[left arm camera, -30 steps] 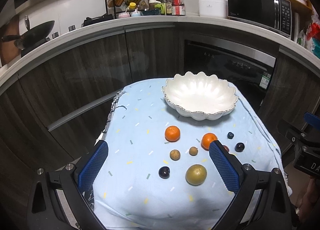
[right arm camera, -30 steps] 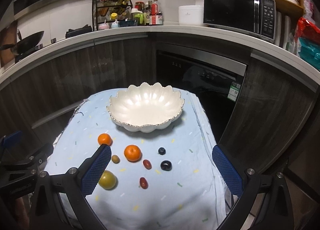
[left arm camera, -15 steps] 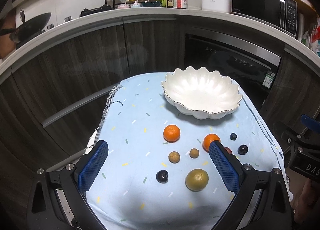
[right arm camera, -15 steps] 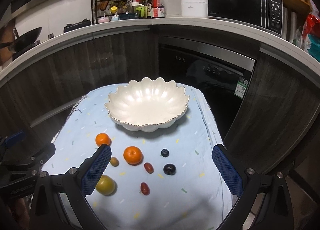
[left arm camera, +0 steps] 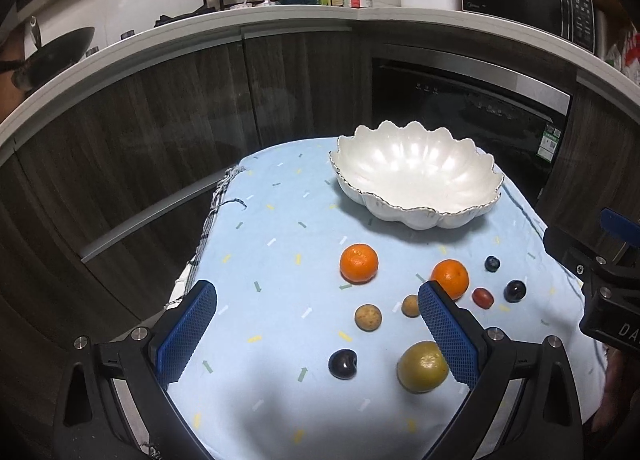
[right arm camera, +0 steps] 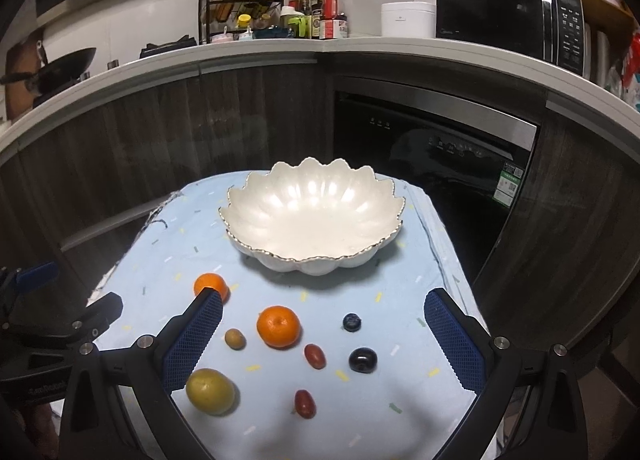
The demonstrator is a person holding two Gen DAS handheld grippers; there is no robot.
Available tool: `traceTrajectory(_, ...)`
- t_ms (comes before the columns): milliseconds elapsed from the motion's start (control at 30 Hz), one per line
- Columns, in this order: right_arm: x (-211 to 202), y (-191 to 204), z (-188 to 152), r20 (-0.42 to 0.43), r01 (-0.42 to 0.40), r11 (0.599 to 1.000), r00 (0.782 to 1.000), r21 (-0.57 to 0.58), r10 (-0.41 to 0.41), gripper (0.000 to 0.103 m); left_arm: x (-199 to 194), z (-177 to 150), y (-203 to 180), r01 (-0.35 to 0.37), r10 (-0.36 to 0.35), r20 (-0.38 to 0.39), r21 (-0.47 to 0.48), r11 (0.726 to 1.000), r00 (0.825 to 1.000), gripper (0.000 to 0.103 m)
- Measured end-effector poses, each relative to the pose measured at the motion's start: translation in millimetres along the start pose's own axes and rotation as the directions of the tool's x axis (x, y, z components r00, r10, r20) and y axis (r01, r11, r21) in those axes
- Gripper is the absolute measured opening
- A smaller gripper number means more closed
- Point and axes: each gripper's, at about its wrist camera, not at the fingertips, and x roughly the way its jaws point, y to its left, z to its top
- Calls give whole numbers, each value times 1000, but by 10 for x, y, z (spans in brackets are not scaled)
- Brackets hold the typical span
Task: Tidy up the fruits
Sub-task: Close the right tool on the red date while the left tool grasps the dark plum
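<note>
Now both grippers sit lower and nearer the fruit than before: left gripper (left arm camera: pixel 316 324) and right gripper (right arm camera: pixel 324 334) fingers spread wide, empty; fruit lies on the tabletop (left arm camera: pixel 280 220) before the empty scalloped bowl (right arm camera: pixel 312 220).

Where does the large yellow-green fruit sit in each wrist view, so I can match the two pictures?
Left wrist view: the yellow-green fruit lies low and right of centre, just inside the right blue pad of the left tongs, nearest fruit to the camera.
Right wrist view: it lies low on the left, just below the left pad of the right tongs.
Shared landmark: the white scalloped bowl, empty, at the cloth's far end.
</note>
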Motion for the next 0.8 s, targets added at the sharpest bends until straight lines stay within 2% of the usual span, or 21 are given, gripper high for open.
traceTrajectory(167,101,37,-88,-16,6,1000,1000,-21,-6,102,124,-123,-7,12,-12,-4,3,1000,1000,103)
traceTrajectory(367,212,99,-262,-31,-11,998,999,-65,9,85,286,-297,-45,26,-26,-17,20,999,1000,101)
traceTrajectory(467,285,105,-339,-42,-9,997,999,-72,6,79,352,-375,-58,31,-30,-26,35,999,999,91)
traceTrajectory(700,471,105,-607,-120,-37,997,992,-73,28,57,434,-509,-83,48,-47,-25,40,998,999,83)
traceTrajectory(800,492,122,-697,-140,-54,995,989,-79,43,54,464,-539,-88,55,-53,-40,43,998,998,78)
